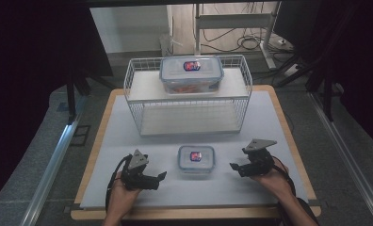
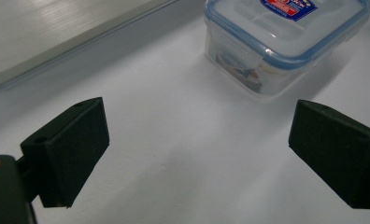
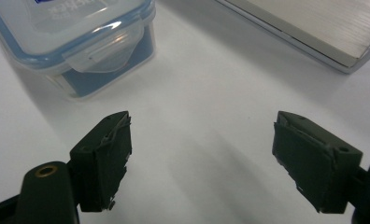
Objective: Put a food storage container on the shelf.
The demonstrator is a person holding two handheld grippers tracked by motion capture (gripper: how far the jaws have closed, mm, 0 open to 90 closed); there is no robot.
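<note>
Two tools flanking a small lidded box near the middle of the table: left tool just left of it, right tool just right, both gaping wide, gripping nothing. Farther back, a wire rack bearing a larger lidded box on its upper shelf.
</note>
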